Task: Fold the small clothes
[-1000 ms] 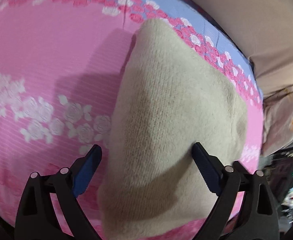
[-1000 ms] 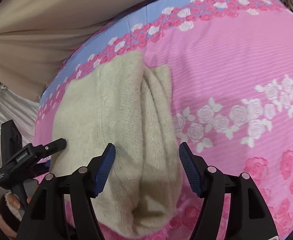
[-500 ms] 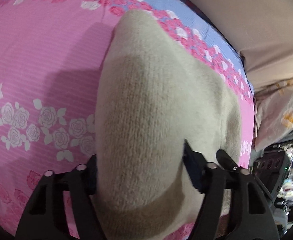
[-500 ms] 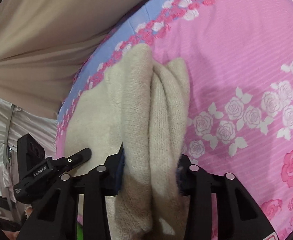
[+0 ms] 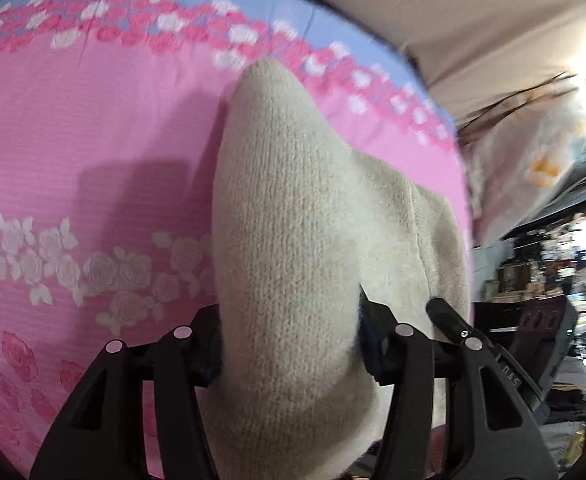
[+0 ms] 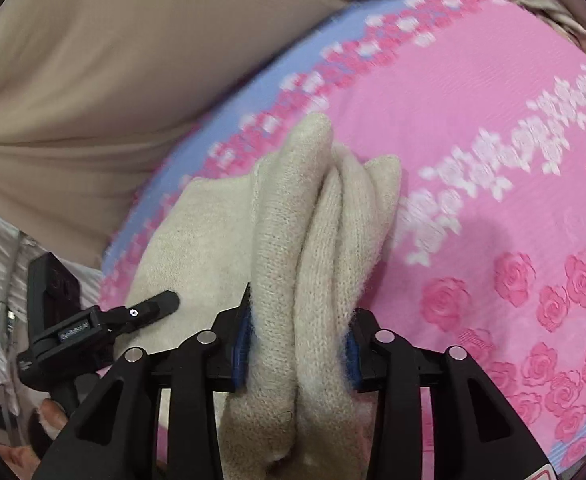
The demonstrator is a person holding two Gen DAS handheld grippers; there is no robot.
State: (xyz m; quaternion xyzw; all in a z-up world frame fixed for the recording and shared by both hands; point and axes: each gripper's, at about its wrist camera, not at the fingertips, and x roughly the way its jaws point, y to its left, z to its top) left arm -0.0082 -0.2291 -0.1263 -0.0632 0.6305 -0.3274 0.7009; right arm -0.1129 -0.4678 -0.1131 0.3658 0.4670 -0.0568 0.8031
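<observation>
A cream knitted garment point(image 5: 293, 240) lies on a pink bedsheet with rose patterns point(image 5: 73, 140). My left gripper point(image 5: 289, 352) is shut on the garment's near edge, which bulges up between its jaws. My right gripper point(image 6: 297, 340) is shut on a bunched, folded thickness of the same garment point(image 6: 313, 220) at its other side. The left gripper point(image 6: 105, 320) shows at the left of the right wrist view, and a finger of the right gripper point(image 5: 453, 328) shows at the right of the left wrist view. The garment's near end is hidden under the jaws.
The sheet has a blue border with pink flowers point(image 6: 253, 92) along its far edge. Beige fabric point(image 6: 113, 60) lies beyond it. A pale patterned pillow or bag point(image 5: 533, 160) and dark cluttered shelves point(image 5: 553, 280) stand to the right of the bed.
Both grippers went from open around the garment to shut on it. The garment is now bunched and lifted off the sheet at the near end.
</observation>
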